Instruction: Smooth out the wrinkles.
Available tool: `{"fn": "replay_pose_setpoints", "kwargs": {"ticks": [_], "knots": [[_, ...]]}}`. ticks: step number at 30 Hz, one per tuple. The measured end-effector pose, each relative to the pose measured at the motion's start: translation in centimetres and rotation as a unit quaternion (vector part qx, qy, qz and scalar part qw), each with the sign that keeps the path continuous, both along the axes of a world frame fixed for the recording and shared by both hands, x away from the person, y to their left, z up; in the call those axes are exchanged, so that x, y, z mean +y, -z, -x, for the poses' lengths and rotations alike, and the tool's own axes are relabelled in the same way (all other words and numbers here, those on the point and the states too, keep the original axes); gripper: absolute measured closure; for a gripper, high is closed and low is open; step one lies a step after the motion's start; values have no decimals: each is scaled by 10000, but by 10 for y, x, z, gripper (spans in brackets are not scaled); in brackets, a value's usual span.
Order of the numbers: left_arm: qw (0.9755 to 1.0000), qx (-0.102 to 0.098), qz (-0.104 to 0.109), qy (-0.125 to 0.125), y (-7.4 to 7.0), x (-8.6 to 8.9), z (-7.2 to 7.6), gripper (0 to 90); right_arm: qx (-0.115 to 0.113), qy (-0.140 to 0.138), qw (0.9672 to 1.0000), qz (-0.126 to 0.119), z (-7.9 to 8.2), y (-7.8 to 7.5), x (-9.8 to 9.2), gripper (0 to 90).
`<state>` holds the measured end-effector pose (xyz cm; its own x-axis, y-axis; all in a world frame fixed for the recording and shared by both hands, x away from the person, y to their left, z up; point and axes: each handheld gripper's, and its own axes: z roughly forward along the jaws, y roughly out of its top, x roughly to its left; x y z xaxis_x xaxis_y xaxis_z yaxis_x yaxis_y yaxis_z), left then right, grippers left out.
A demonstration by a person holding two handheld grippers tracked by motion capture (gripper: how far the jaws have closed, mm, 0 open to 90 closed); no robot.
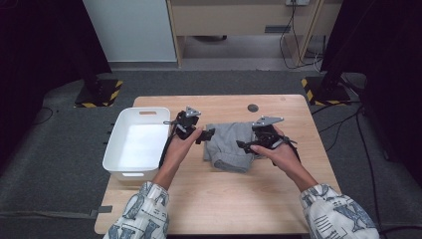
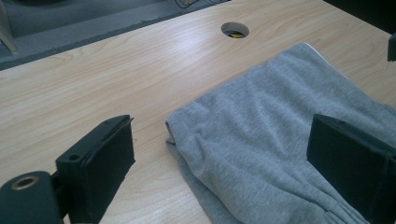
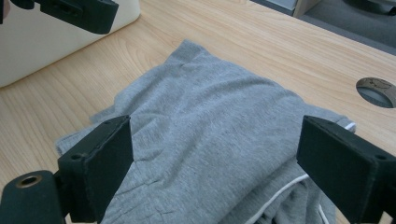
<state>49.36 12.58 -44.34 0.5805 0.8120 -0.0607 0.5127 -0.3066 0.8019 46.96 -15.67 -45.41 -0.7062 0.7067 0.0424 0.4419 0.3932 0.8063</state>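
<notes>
A folded grey garment [image 1: 230, 146] lies in the middle of the wooden table [image 1: 224, 194]. My left gripper [image 1: 205, 135] hovers at the garment's left edge, open, with nothing between its jaws. In the left gripper view the grey cloth [image 2: 261, 135] spreads between and beyond the jaws. My right gripper [image 1: 245, 145] is open above the garment's right side. In the right gripper view the cloth [image 3: 205, 135] lies under the wide-apart jaws, and a white cord [image 3: 275, 196] shows at its near edge.
A white plastic bin [image 1: 138, 142] stands at the table's left edge, empty inside. A round cable hole [image 1: 253, 107] sits near the table's far edge. Black stands with yellow-striped bases [image 1: 99, 92] rest on the floor beyond the table.
</notes>
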Motion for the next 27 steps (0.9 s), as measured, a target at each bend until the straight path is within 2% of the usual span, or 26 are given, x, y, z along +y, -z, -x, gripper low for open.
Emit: {"fn": "replay_pose_setpoints", "kwargs": {"ticks": [7,27], "knots": [[10000,4,-65,-15,-4,4,2,67,7,3,10000,13,-1,-2,3,109],[9999,35,-33,-93,-12,17,5,66,36,-78,9999,75,-4,-6,20,106]]}}
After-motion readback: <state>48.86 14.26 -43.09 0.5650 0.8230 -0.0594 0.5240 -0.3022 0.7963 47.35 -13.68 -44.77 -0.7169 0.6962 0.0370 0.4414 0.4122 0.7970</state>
